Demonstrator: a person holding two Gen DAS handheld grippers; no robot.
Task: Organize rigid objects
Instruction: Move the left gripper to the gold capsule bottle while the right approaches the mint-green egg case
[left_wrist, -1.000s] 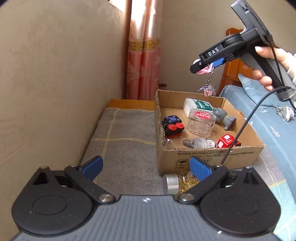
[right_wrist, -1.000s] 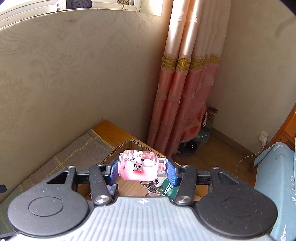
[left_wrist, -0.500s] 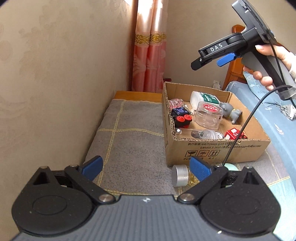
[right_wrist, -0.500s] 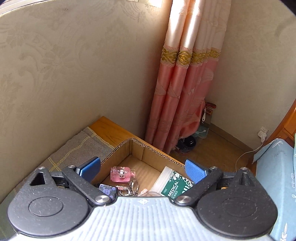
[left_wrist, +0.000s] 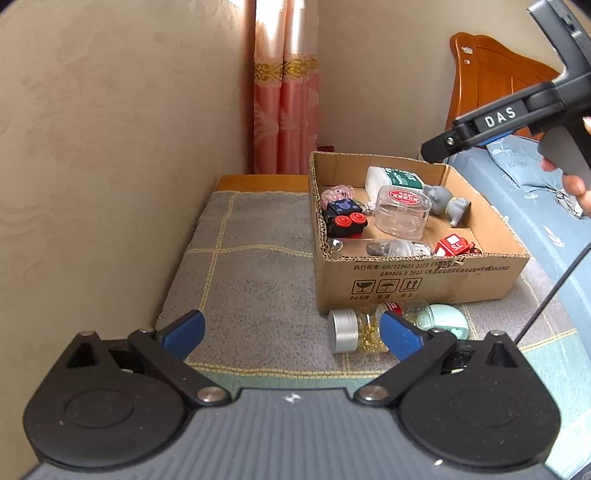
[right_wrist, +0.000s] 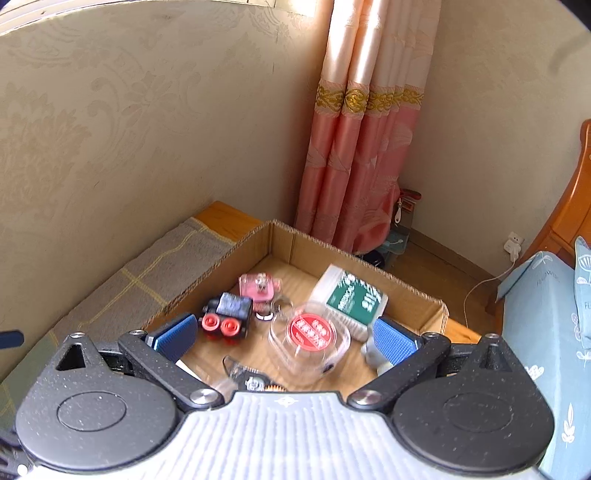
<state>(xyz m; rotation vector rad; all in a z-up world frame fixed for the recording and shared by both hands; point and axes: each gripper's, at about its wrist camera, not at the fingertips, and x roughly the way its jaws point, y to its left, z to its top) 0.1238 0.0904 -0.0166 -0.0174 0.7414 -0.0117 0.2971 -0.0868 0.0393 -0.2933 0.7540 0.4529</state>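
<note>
Now the right tongs (right_wrist: 282, 334) hang above the cardboard box (left_wrist: 413, 275) with their jaws spread wide, having just been opening, and nothing is between them; the pink keychain bottle (right_wrist: 258, 287) lies on the box floor ahead of them, just behind the black toy car with red wheels (right_wrist: 227, 317). The left tongs (left_wrist: 291, 334) are also spread and empty, and just ahead of their right finger, on the grey blanket (left_wrist: 251, 280) beside the box wall, lie a silver-capped jar (left_wrist: 351, 330) and a pale green object (left_wrist: 447, 321).
</note>
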